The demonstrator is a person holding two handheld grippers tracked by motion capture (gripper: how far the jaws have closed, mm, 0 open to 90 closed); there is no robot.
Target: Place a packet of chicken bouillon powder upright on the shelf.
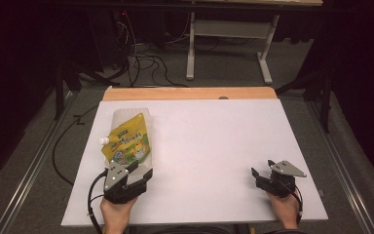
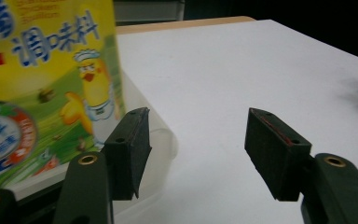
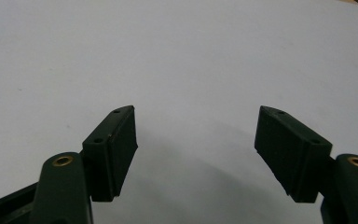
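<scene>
White table (image 1: 214,141), floor cables (image 1: 146,61)

Yellow pouch (image 2: 46,79): blue Chinese characters "调味料", small print "Chicken Bouillon" above, cartoon chick; round badge text unreadable.

Your bench (image 1: 214,141) has a plain white top with a strip of light wood along its far edge. At your near left a clear plastic container (image 1: 126,117) sits directly on the white surface, and a yellow spouted seasoning pouch (image 1: 128,141) lies on top of that container.
</scene>
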